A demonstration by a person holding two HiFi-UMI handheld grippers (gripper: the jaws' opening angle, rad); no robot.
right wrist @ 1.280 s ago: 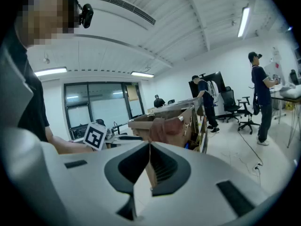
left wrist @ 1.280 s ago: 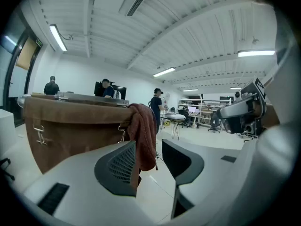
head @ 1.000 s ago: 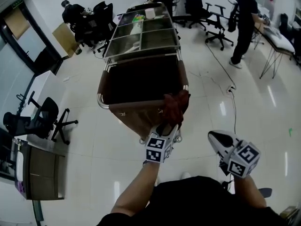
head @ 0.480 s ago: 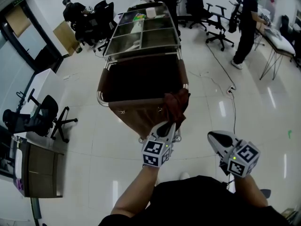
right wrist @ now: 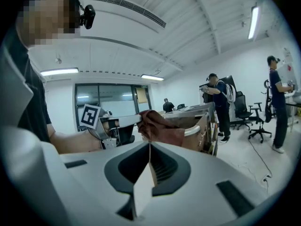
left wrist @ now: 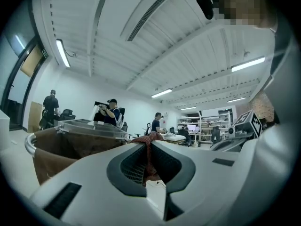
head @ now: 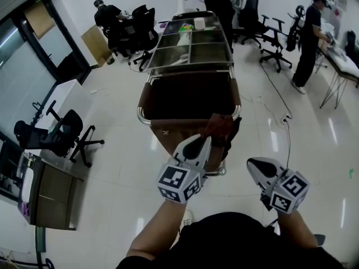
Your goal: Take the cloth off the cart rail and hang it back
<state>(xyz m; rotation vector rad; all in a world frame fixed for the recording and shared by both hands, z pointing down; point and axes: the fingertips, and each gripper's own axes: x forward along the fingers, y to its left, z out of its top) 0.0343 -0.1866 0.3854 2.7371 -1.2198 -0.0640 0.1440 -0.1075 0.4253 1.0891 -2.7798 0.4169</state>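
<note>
**Left gripper** (head: 206, 140): jaws have just been closing and now stand narrow, pinched on the cloth (right wrist: 161, 126) (a rust-red fold shows between the pads).

**Change from a second ago:** the gripper stands higher. The cloth then draped down the near face of the cart (head: 168, 136); now it is gathered up at the height of the rail (head: 143, 116).

**Cloth:** at the cart's near right corner, one end in the jaws, the other at the rail. Its long axis is roughly level, running from the jaw tips toward the rail.

**Right gripper** (right wrist: 149, 145): jaws together, nothing between them, off to the right of the cart's near end.
</note>
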